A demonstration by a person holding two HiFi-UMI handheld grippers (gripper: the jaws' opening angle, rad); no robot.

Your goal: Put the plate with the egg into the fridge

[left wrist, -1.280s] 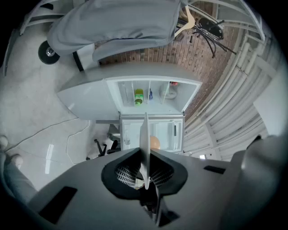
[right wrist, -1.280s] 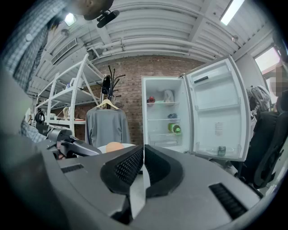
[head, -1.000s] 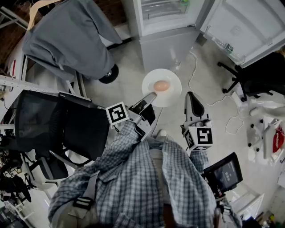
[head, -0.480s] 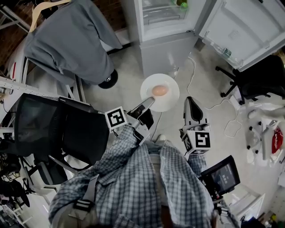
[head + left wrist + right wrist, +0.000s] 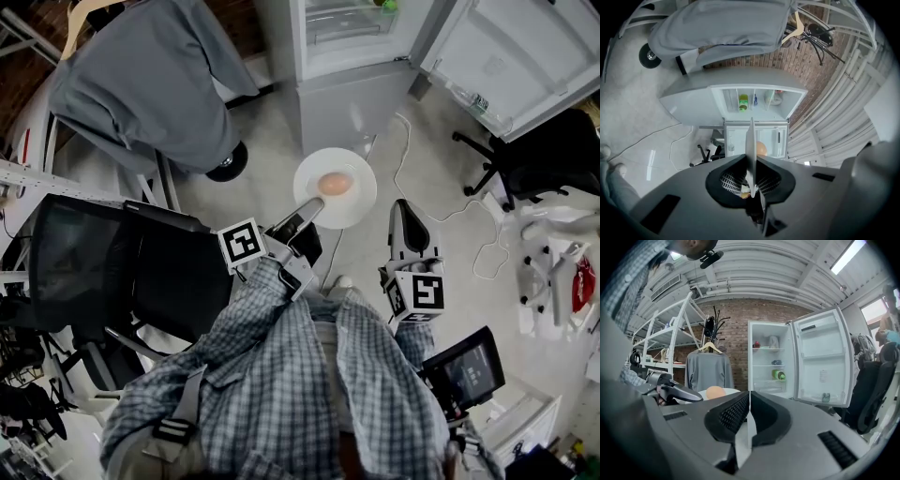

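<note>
In the head view a white plate [image 5: 354,206] with a brown egg [image 5: 334,184] is held level above the floor, in front of the open fridge [image 5: 349,42]. My left gripper [image 5: 312,208] is shut on the plate's near rim. In the left gripper view the plate [image 5: 750,140] shows edge-on between the closed jaws, with the egg [image 5: 761,148] beside it. My right gripper [image 5: 403,208] hangs to the right of the plate, shut and holding nothing. The right gripper view shows the egg [image 5: 715,392], the plate [image 5: 729,391] and the fridge [image 5: 769,362] ahead.
The fridge door [image 5: 511,56] stands open to the right. A green bottle [image 5: 778,375] sits on a fridge shelf. A grey garment [image 5: 150,75] hangs at the left, above a black office chair [image 5: 112,262]. Another black chair [image 5: 553,155] and a floor cable [image 5: 405,159] are at the right.
The plate and my left gripper have drifted slightly left in the head view. The right gripper stays beside them, still shut.
</note>
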